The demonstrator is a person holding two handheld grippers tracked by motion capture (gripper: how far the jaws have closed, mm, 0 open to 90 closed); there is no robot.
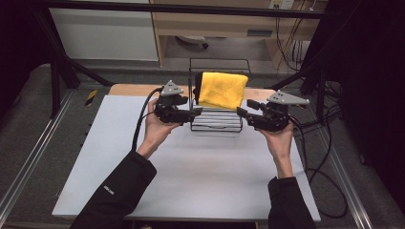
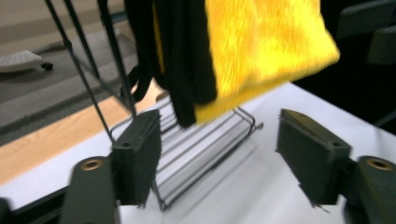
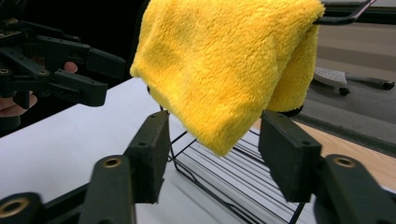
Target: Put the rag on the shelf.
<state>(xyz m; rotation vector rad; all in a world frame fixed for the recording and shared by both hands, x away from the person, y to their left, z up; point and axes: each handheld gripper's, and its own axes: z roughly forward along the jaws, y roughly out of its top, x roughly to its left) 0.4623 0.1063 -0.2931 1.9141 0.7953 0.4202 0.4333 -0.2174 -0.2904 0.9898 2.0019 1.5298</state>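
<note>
A yellow microfibre towel (image 1: pixel 223 89) is hanging over the wire rack (image 1: pixel 217 125) on the bench (image 1: pixel 191 167). Both the left gripper (image 1: pixel 197 112) and right gripper (image 1: pixel 240 112) are flanking it, released. The towel looks soft and light; its lower hanging corner seems the best hold.

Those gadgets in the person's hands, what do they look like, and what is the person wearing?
Each hand holds a black gripper, the left gripper and the right gripper, each with two flat, ribbed black jaws and brass-coloured pivot pins. A grey three-cornered plate tops each one, and black cables trail away. The person wears black sleeves; the left one carries a small pale marking.
</note>
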